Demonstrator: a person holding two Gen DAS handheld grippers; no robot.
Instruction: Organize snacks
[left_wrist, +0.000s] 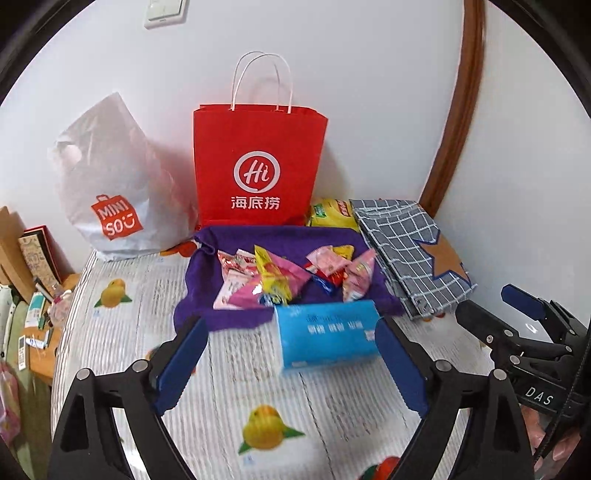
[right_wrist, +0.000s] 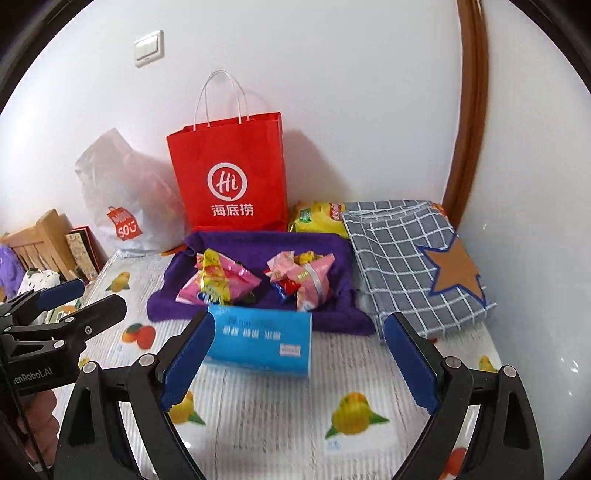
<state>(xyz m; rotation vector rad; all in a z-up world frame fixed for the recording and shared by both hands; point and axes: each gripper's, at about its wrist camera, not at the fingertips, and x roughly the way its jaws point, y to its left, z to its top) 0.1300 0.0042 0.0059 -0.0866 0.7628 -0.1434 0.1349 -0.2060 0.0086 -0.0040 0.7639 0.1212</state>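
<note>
Several small snack packets, pink, red and yellow (left_wrist: 273, 277) (right_wrist: 236, 280), lie in a heap on a purple cloth (left_wrist: 221, 314) (right_wrist: 258, 243) on the table. A blue tissue pack (left_wrist: 327, 334) (right_wrist: 260, 338) lies in front of the cloth. A yellow chip bag (left_wrist: 330, 214) (right_wrist: 317, 218) rests behind the cloth by the wall. My left gripper (left_wrist: 291, 365) is open and empty, just short of the tissue pack. My right gripper (right_wrist: 299, 365) is open and empty, to the right of the left one (right_wrist: 70, 299).
A red paper bag (left_wrist: 258, 162) (right_wrist: 231, 170) and a white Miniso plastic bag (left_wrist: 118, 192) (right_wrist: 125, 206) stand against the wall. A folded grey checked cloth with a brown star (left_wrist: 413, 251) (right_wrist: 417, 258) lies right of the purple cloth. The fruit-print tablecloth (left_wrist: 258, 406) covers the table; clutter sits left.
</note>
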